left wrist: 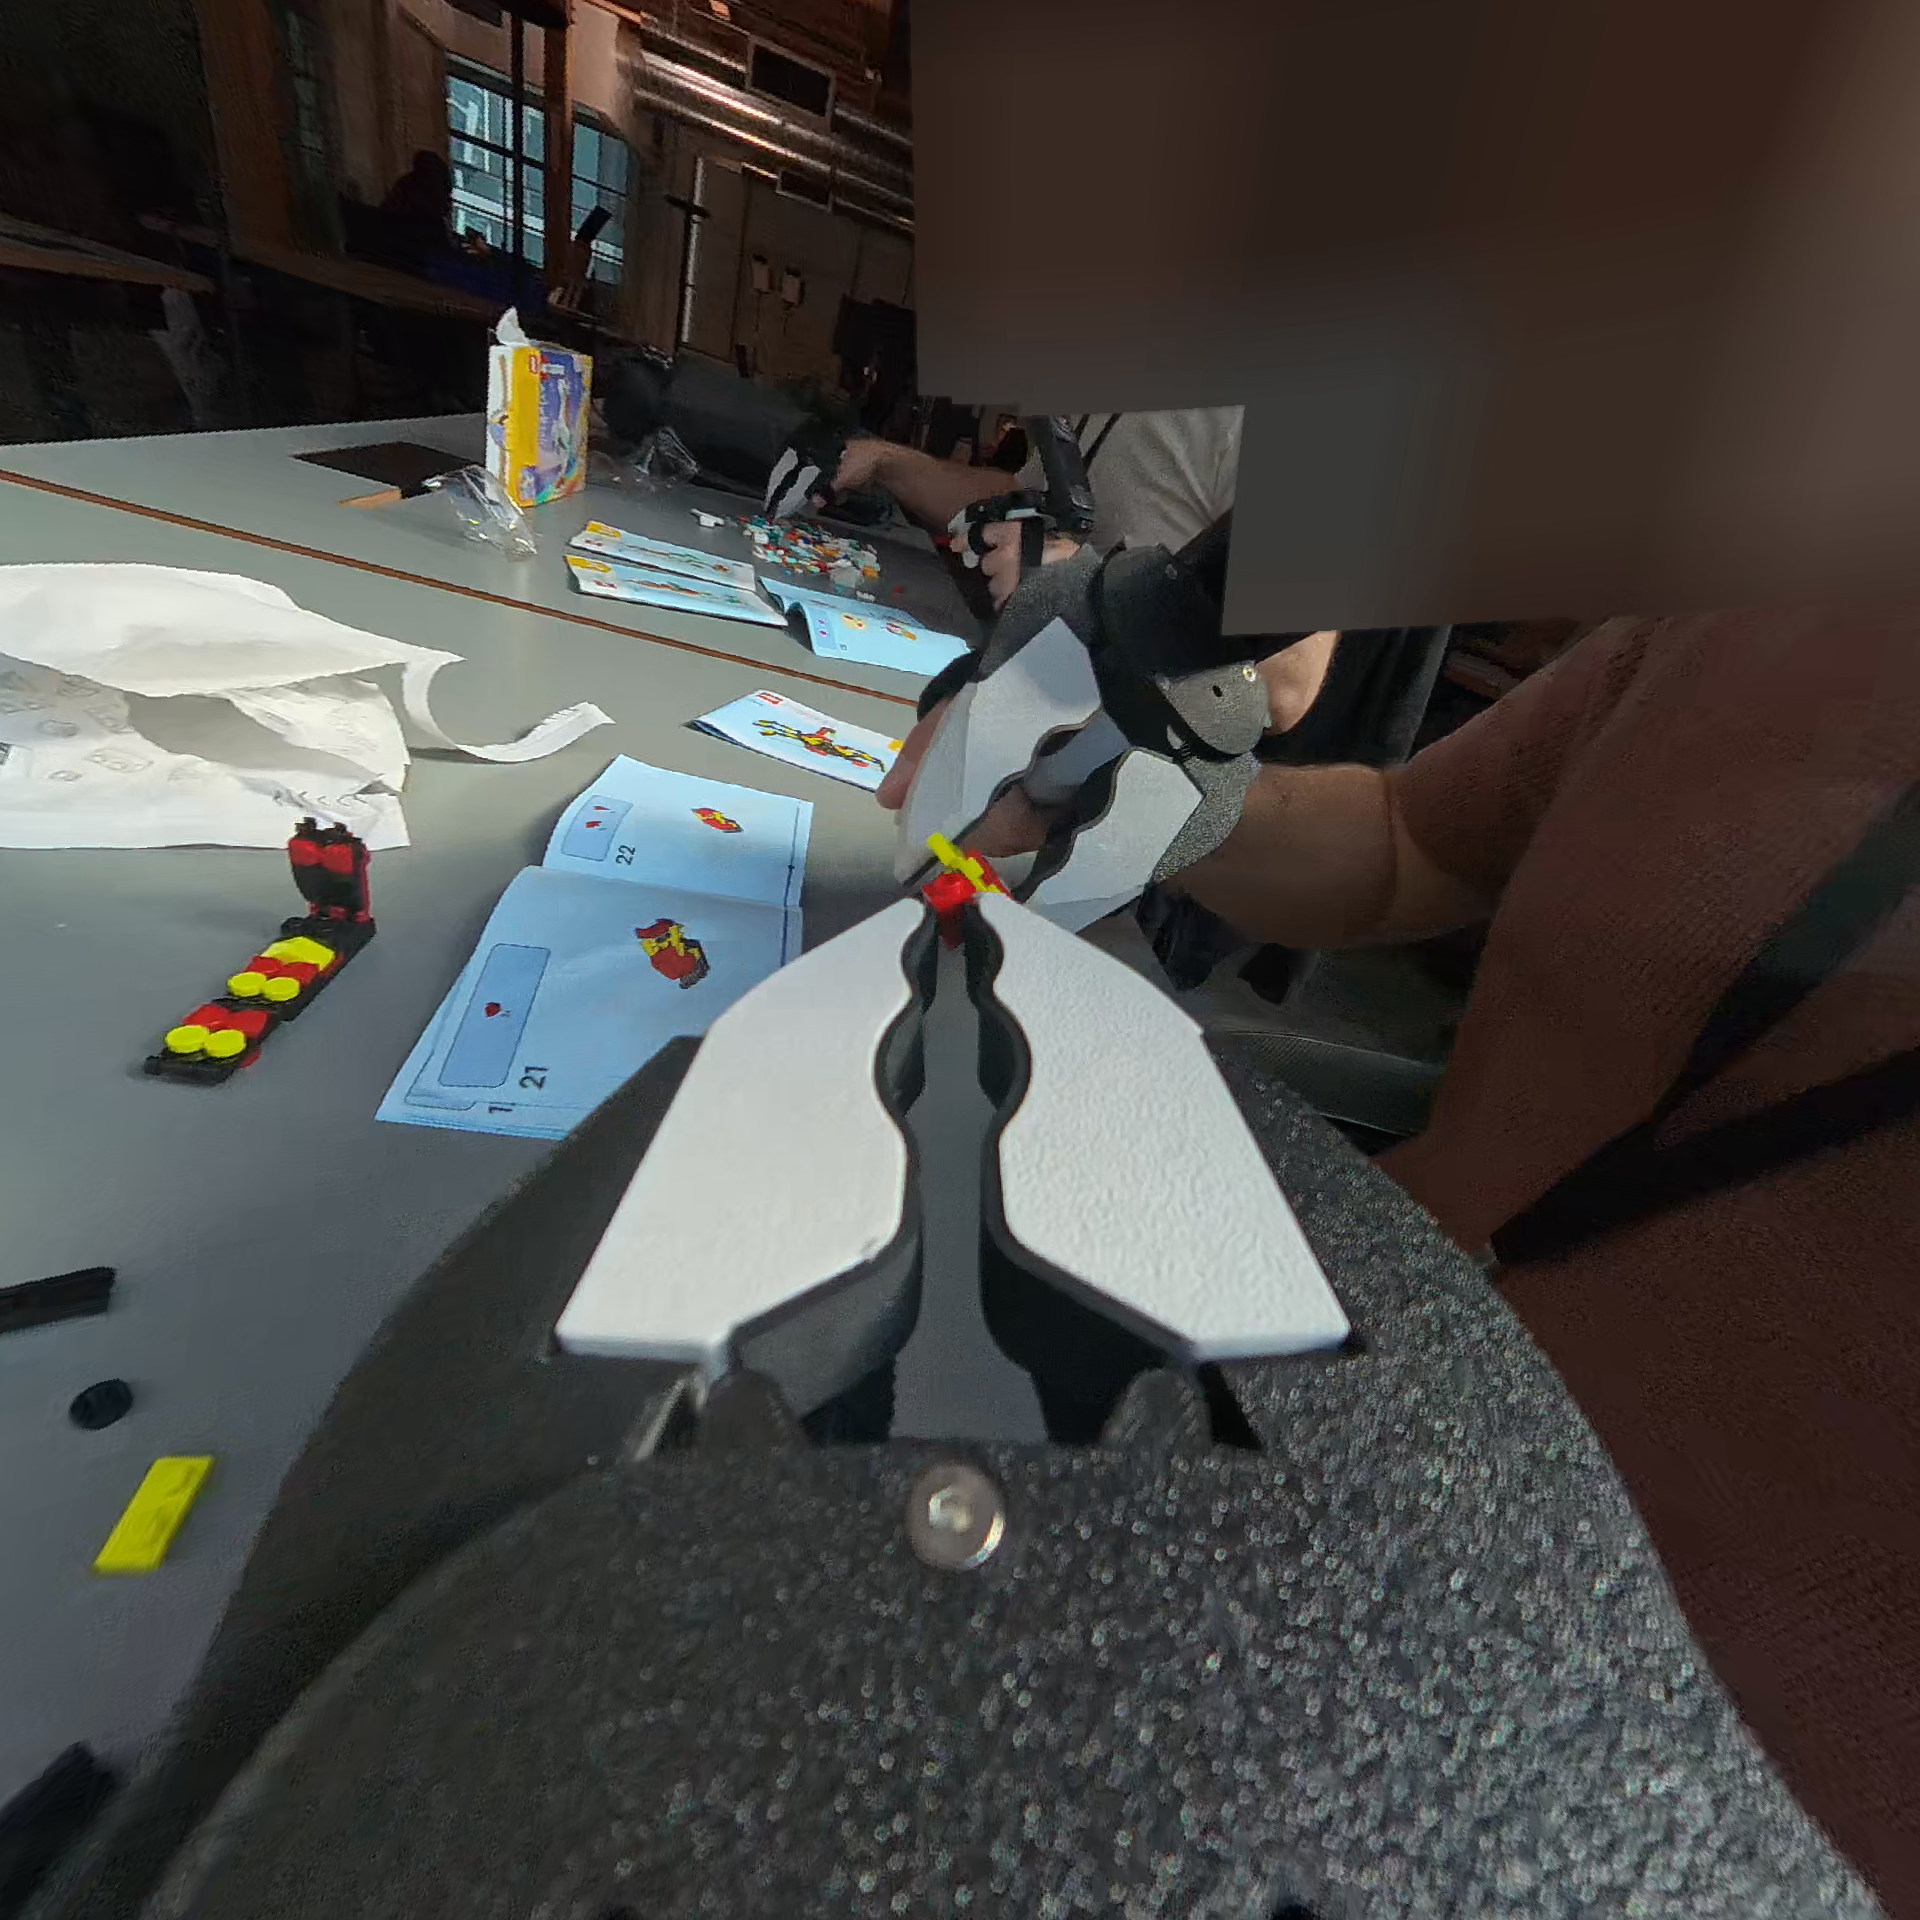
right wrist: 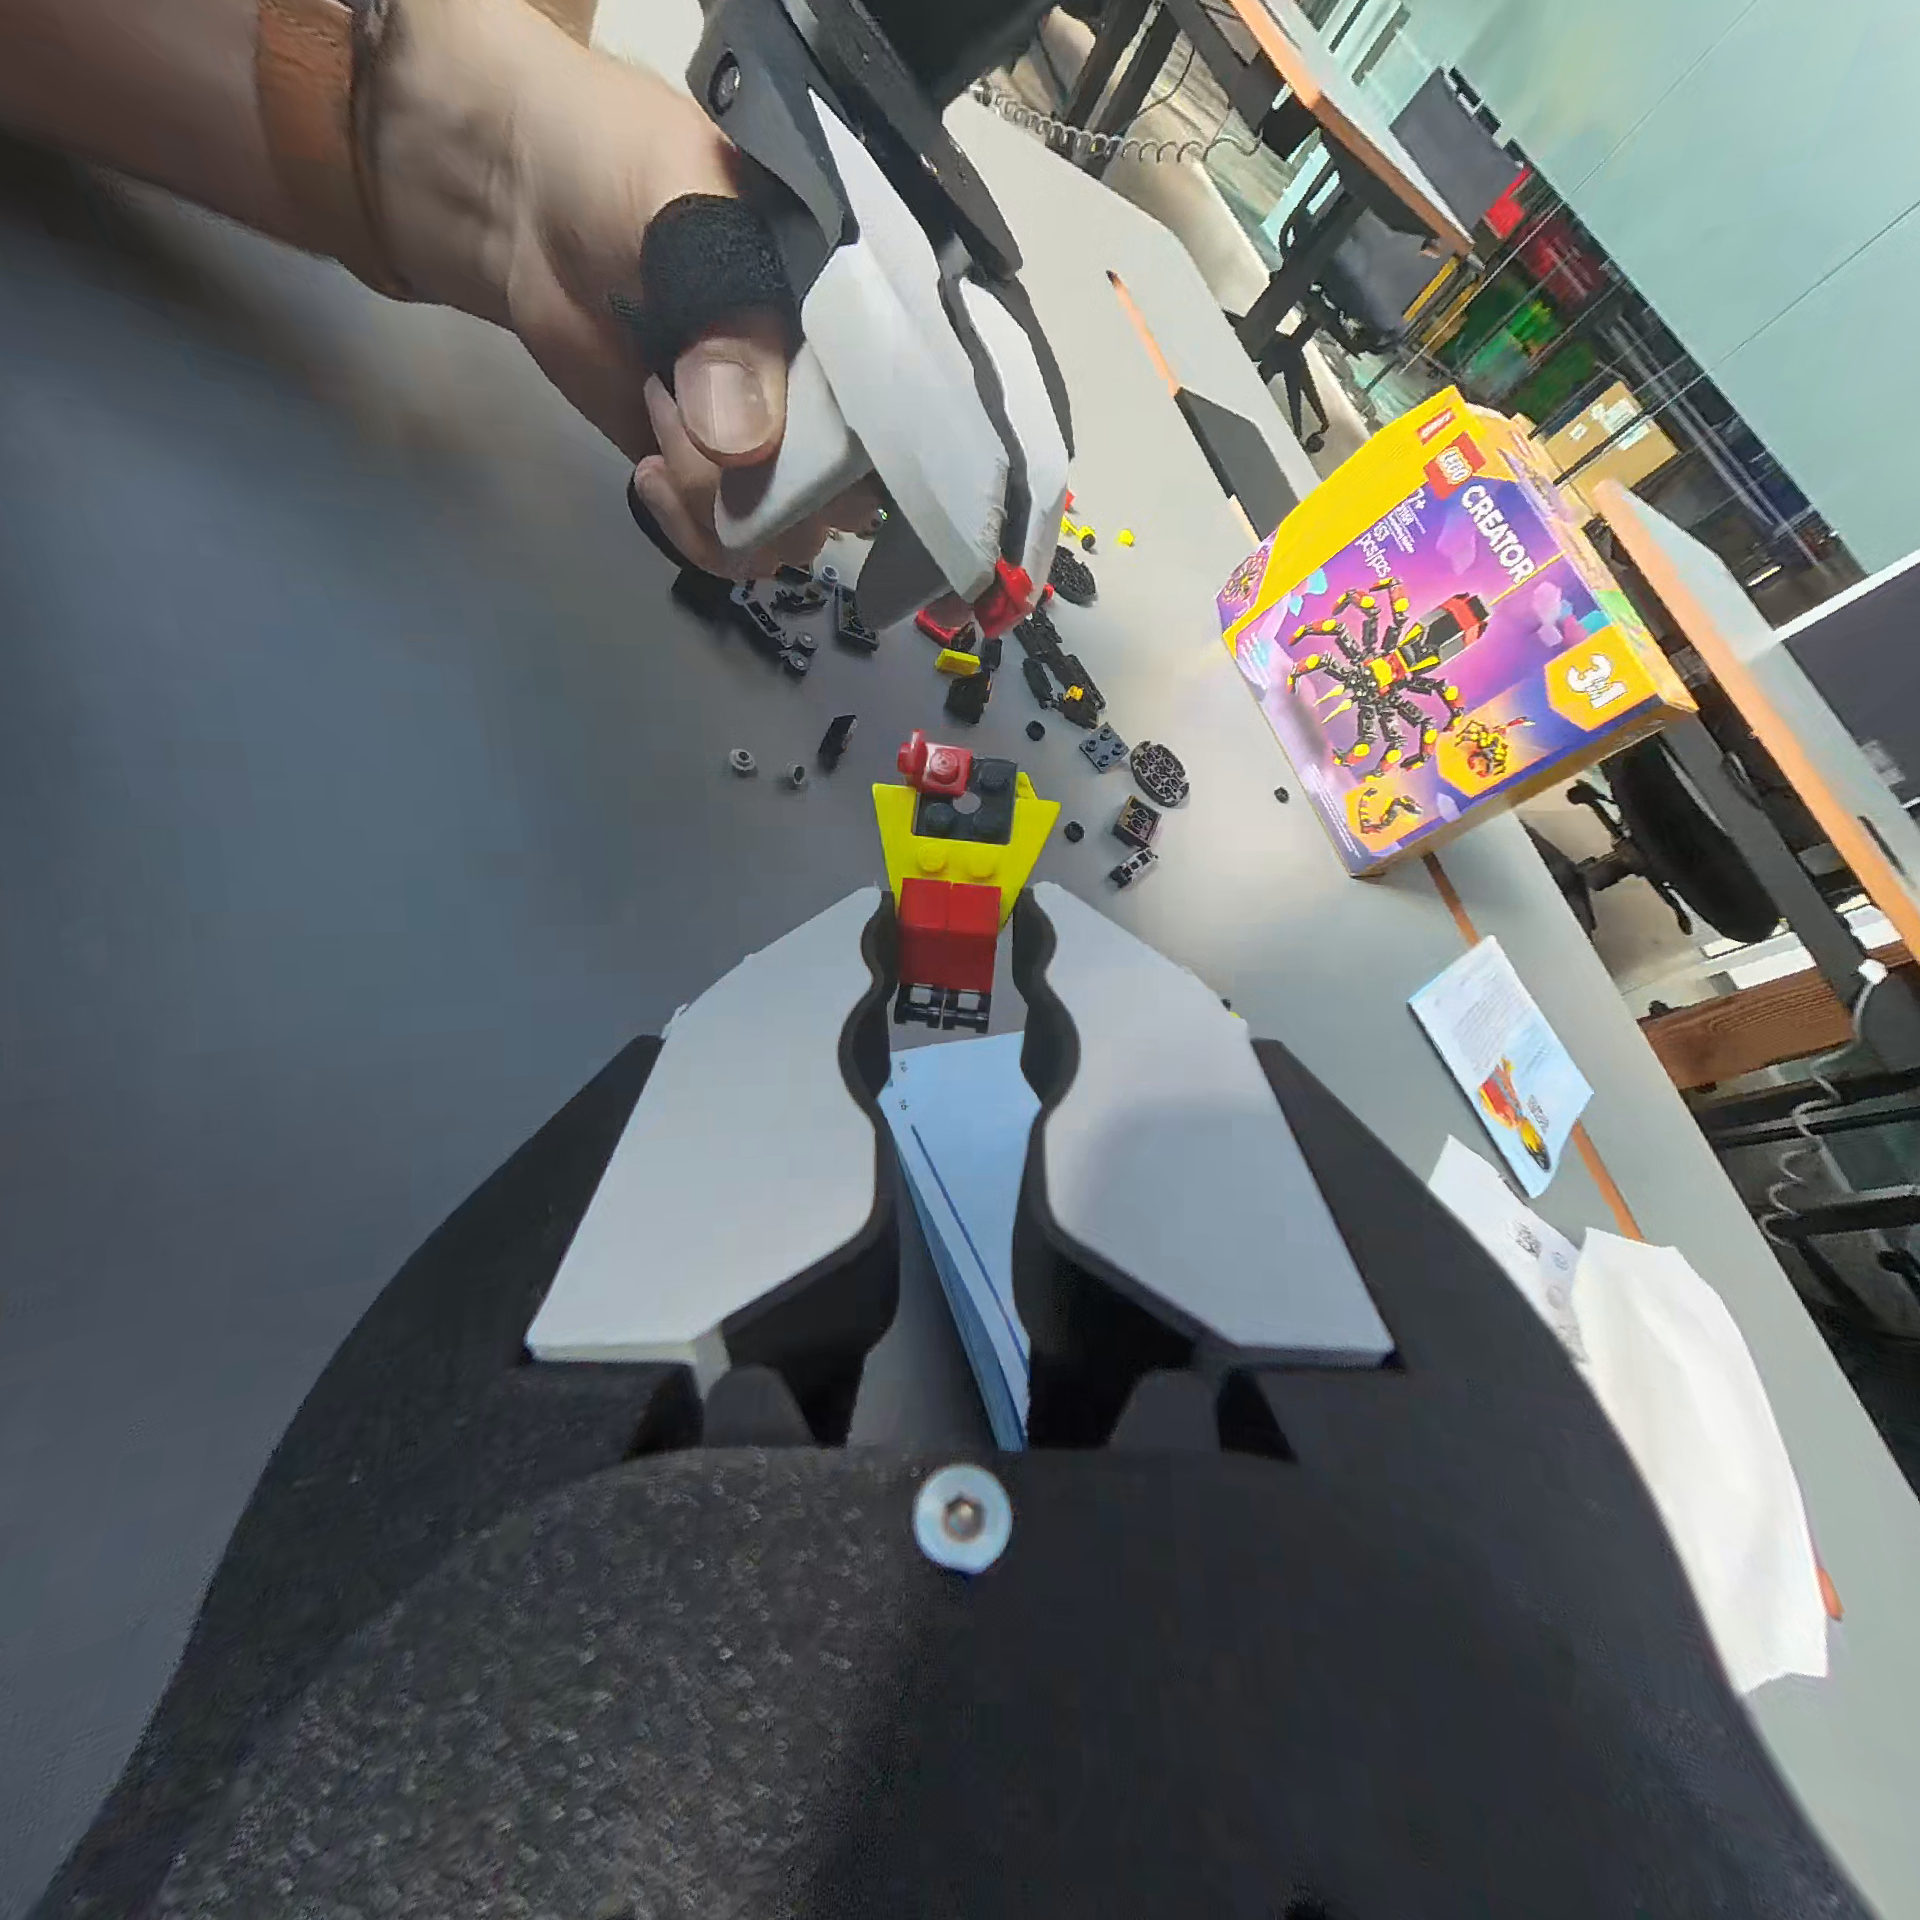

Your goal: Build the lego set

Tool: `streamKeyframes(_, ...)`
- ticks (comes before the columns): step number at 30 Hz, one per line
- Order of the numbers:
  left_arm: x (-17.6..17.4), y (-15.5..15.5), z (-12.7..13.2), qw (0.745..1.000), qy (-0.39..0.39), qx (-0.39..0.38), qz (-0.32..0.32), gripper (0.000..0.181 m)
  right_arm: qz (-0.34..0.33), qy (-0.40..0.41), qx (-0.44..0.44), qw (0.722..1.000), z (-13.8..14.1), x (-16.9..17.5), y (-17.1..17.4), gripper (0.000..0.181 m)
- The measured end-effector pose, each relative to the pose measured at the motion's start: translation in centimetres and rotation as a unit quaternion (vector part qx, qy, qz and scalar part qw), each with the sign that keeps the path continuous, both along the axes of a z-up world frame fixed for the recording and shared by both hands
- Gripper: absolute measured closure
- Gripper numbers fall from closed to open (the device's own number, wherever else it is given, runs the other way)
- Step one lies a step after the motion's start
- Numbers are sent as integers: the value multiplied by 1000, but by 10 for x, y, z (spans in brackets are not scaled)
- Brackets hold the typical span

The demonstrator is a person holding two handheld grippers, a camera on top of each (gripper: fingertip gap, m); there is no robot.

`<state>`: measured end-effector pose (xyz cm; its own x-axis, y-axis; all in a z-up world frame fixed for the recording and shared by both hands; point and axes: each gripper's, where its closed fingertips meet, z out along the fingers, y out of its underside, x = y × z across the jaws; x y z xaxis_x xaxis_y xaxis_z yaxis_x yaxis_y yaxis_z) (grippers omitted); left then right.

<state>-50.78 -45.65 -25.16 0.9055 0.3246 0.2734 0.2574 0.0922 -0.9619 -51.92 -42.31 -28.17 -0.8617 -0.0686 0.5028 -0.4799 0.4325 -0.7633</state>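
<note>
My left gripper (left wrist: 948, 909) is shut on a small red piece (left wrist: 945, 891) at its fingertips. In the right wrist view it comes in from the top (right wrist: 1003, 582), still holding the red piece (right wrist: 1003, 601). My right gripper (right wrist: 951, 914) is shut on a sub-assembly (right wrist: 948, 935) of red bricks, a yellow wedge plate and a black plate with a red stud piece on top, held above the table. In the left wrist view the right gripper (left wrist: 940, 862) faces mine, and the yellow tip of the sub-assembly (left wrist: 951, 852) is right by the red piece.
A long black, red and yellow build (left wrist: 260, 987) lies at left, next to an open instruction booklet (left wrist: 623, 935) and a white paper bag (left wrist: 187, 686). Loose pieces (right wrist: 966, 665) and the set's box (right wrist: 1455, 644) lie on the grey table (right wrist: 312, 727). Another person works at the far table.
</note>
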Motion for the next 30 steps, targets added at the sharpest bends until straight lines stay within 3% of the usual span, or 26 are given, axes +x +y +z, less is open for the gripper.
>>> streamKeyframes(5, 7, 48, 2, 995, -7, 17, -101, 176, -27, 42, 5, 999, 1, 7, 33, 161)
streamKeyframes(11, 9, 91, -5, 986, -7, -10, -167, 176, -53, 49, 4, 997, -1, 4, 62, 161)
streamKeyframes(30, -7, 131, -43, 964, 11, -141, -225, 176, -104, 45, 15, 993, -37, -3, 103, 161)
